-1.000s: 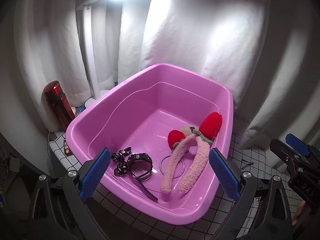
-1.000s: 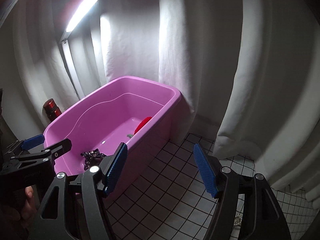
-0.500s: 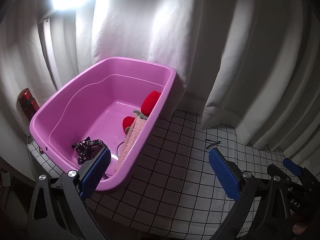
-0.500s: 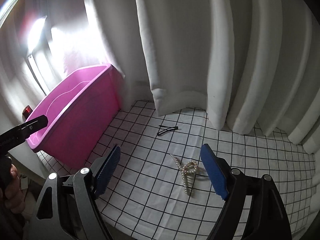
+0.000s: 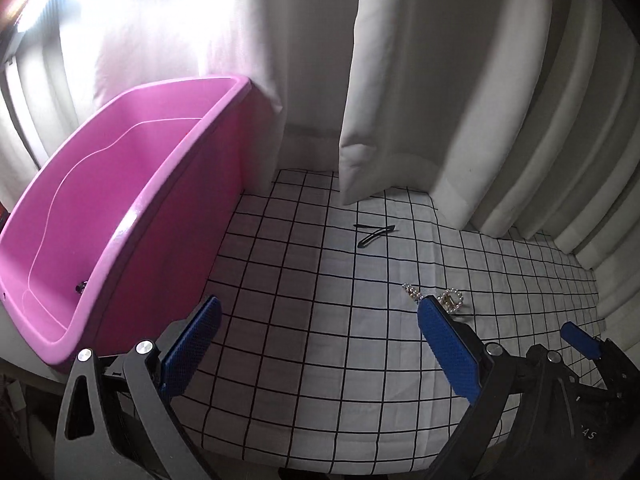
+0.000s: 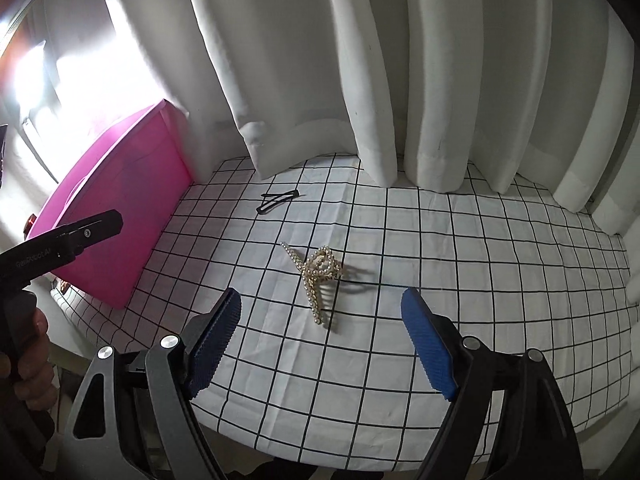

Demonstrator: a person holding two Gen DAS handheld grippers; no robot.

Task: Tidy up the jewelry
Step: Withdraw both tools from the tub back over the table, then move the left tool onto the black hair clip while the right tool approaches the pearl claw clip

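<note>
Right gripper: jaws spread wide, nothing between them, above the checked cloth
Left gripper: jaws spread, empty
Pearl hair claw: on the cloth, just ahead of the right gripper
Black hairpins: farther back, near the pink tub

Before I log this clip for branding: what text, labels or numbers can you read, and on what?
"AS": on the right gripper body, lower right of the left wrist view; the start is cut off.
Pale lettering on the left gripper's arm, right wrist view: too blurred to read.
Nothing else legible.
</note>
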